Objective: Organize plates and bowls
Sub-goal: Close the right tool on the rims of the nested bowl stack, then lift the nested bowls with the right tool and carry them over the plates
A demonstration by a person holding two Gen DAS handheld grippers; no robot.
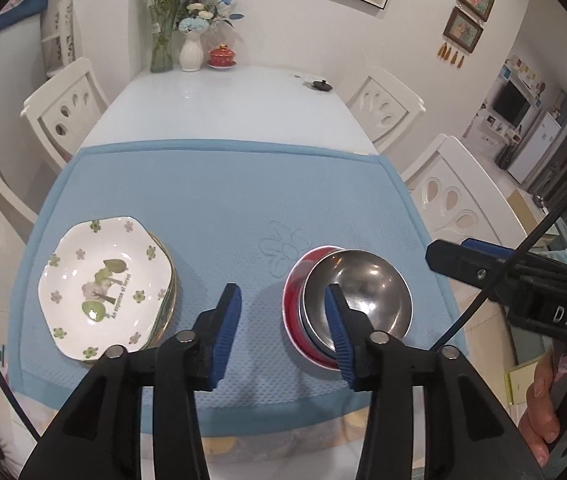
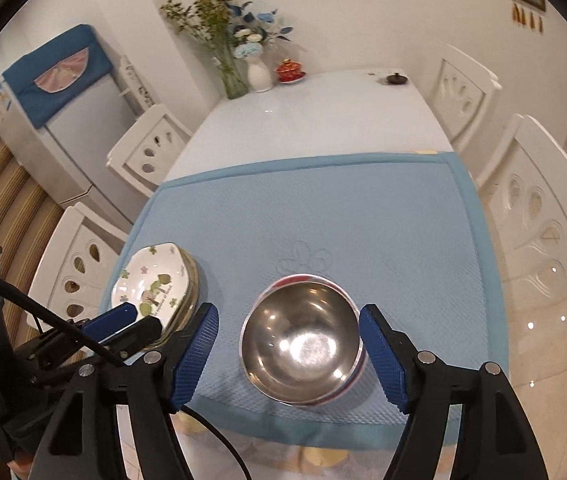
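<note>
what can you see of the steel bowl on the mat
The steel bowl is round, shiny bare metal, empty and upright, with ceiling light glinting in its bottom. It sits nested in a red and white bowl whose rim shows around it, on the near part of the blue mat. The right gripper hangs above it, jaws open, not touching it.

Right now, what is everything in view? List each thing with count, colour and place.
plates: stack, count unclear, white with green flowers, mat's left
bowls: nested, steel in red-rimmed one, mat's right
mat: one, blue, table's near end
table: one, pale
vases: two, glass and white, far end
lidded cup: one, red, beside vases
chairs: four, white, both sides
fridge: one, grey, blue cover
left hand-held gripper: open, empty
right hand-held gripper: open, empty
hand: one, right edge
</note>
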